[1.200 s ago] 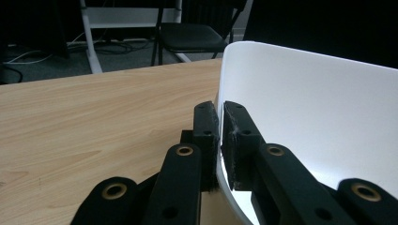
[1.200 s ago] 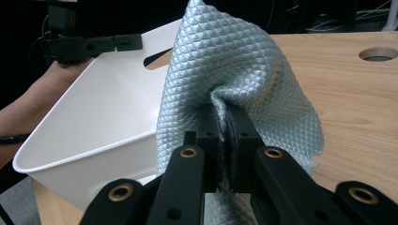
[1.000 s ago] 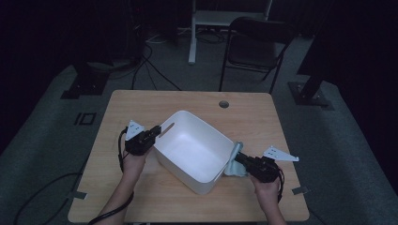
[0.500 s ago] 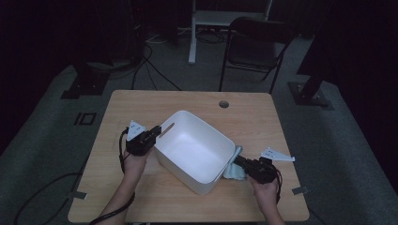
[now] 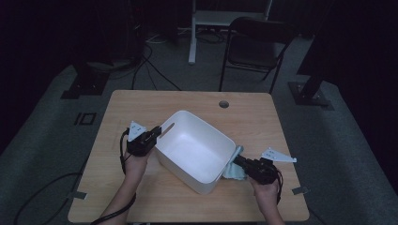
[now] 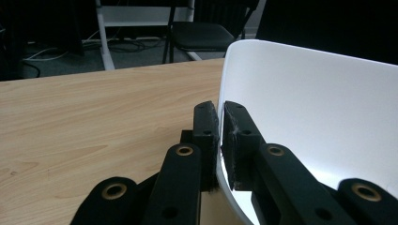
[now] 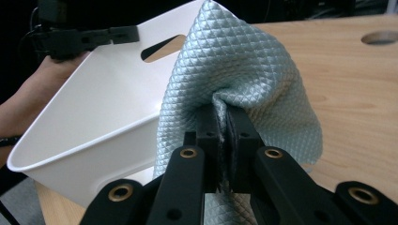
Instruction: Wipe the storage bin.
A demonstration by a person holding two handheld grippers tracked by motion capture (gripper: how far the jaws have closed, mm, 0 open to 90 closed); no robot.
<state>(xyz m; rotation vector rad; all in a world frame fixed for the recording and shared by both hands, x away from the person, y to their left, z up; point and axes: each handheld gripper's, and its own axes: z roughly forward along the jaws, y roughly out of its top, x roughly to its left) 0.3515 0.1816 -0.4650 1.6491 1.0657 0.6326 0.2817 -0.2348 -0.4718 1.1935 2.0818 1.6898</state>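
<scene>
Bin (image 5: 195, 150) sits at the middle of the table (image 5: 141, 101), white and empty, turned cornerwise to the table's edges. Set against the frames from a second ago it has not shifted, and the left gripper (image 5: 152, 135) is where it was, at the bin's left end beside the handle slot. Its jaws are closed on the bin wall (image 6: 300, 93), one pad outside and one inside, pinching the rim.

Cloth (image 5: 233, 165) is the smaller thing, a pale blue quilted piece lying just outside the bin's right wall, touching it. The right gripper (image 7: 224, 122) has its jaws closed on a bunched fold of the cloth (image 7: 234, 70). This hand has eased only slightly, drawing a little toward the table's near edge, with the cloth coming along.

So little has changed: the bin is steadied and the cloth is gripped but not yet lifted over the rim. Judging from this, the cloth most likely goes against or into the bin next.
</scene>
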